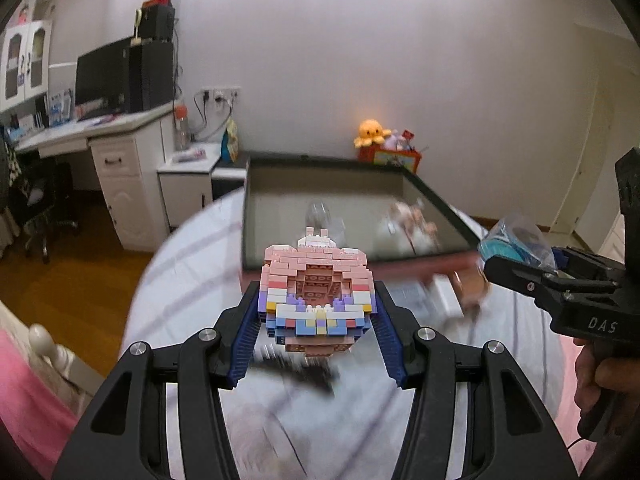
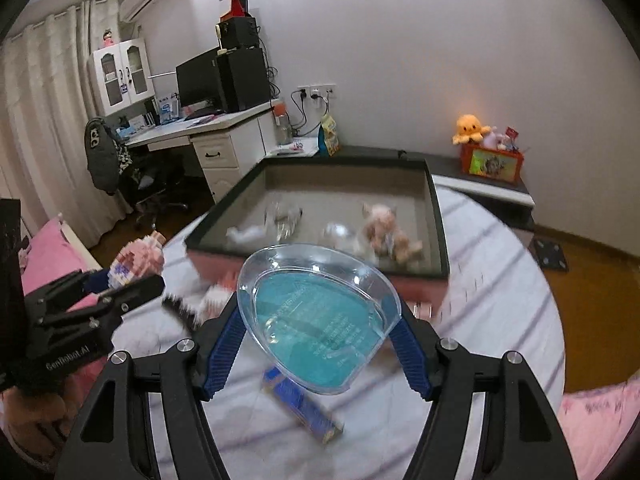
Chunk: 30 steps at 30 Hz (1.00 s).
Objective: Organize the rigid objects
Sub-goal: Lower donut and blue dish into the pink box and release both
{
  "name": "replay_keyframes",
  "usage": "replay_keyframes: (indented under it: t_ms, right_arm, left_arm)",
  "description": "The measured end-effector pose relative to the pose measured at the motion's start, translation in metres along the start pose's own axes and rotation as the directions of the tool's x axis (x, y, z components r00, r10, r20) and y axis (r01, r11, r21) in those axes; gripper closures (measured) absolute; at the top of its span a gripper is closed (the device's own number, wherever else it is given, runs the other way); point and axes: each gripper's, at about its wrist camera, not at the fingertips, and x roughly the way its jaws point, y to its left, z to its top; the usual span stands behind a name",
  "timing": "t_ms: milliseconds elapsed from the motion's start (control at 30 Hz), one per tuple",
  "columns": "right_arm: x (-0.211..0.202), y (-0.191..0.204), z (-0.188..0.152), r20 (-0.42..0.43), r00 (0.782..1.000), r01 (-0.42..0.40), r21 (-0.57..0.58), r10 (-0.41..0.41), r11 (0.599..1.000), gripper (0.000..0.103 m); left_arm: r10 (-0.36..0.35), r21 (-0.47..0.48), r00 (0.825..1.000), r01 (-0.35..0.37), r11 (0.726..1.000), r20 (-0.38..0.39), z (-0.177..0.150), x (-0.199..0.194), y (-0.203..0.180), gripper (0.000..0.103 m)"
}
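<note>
Clearly lettered — right hand-held gripper [image 1: 490, 258] "DAS", left hand-held gripper [image 2: 160, 280] "GenRobot.AI".

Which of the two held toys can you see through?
The clear egg-shaped case with the teal inside, in the right gripper. The left gripper holds an opaque pink brick model.

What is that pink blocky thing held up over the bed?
Find the big dark-rimmed tray on the striped bed, then the left tongs before it. Clamped between them is a toy-brick model, pink above pastel bands; unlike the right tongs' clear teal-bottomed shell.

White desk [image 2: 208, 128], curtains [image 2: 44, 92], wooden floor [image 1: 68, 276].
</note>
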Motion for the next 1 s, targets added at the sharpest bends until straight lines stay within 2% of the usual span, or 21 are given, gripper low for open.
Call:
replay_keyframes:
  t_ms: [167,400,667,733,767,800,833,867,900,1000]
  right_arm:
    - [0.042,-0.02,0.043,-0.028,1.0,0.011,0.016,-0.011,1.0,0.033]
    - [0.117,-0.055,0.08,-0.111,0.993,0.043,0.092,-0.033,0.995,0.033]
    - [0.164,-0.073,0.085,-0.185,0.982,0.053,0.139,-0.026,0.989,0.032]
    - [0.167,-0.076,0.081,-0.192,0.981,0.058,0.156,-0.027,0.986,0.026]
    - [0.167,-0.077,0.08,-0.193,0.981,0.057,0.166,-0.025,0.984,0.02]
    - [0.166,-0.079,0.077,-0.194,0.981,0.054,0.177,-0.019,0.983,0.02]
    - [0.165,-0.079,0.076,-0.198,0.98,0.054,0.185,-0.016,0.981,0.019]
    - [0.163,-0.081,0.073,-0.199,0.98,0.058,0.191,-0.019,0.98,0.019]
    - [0.158,-0.081,0.071,-0.194,0.981,0.062,0.194,-0.024,0.979,0.018]
    - [0.138,-0.078,0.067,-0.155,0.988,0.053,0.208,-0.02,0.977,0.017]
  left_arm:
    - [0.003,0.008,1.0,-0.003,1.0,0.008,0.043,0.032,0.009,0.049]
    - [0.0,-0.011,0.997,-0.001,1.0,-0.077,0.087,0.112,0.015,0.049]
    - [0.001,-0.03,0.978,-0.007,1.0,-0.208,0.095,0.186,0.01,0.049]
    - [0.013,-0.029,0.971,-0.02,0.999,-0.238,0.091,0.194,0.008,0.049]
    - [0.022,-0.027,0.97,-0.03,0.999,-0.243,0.089,0.194,0.008,0.045]
    - [0.028,-0.026,0.971,-0.035,0.999,-0.239,0.088,0.193,0.008,0.033]
    - [0.037,-0.027,0.974,-0.044,0.999,-0.222,0.087,0.187,0.007,0.026]
    - [0.042,-0.029,0.978,-0.049,0.998,-0.204,0.084,0.18,0.009,0.012]
    - [0.049,-0.032,0.983,-0.055,0.998,-0.177,0.083,0.171,0.009,0.007]
    - [0.054,-0.032,0.991,-0.059,0.998,-0.122,0.081,0.147,0.01,0.004]
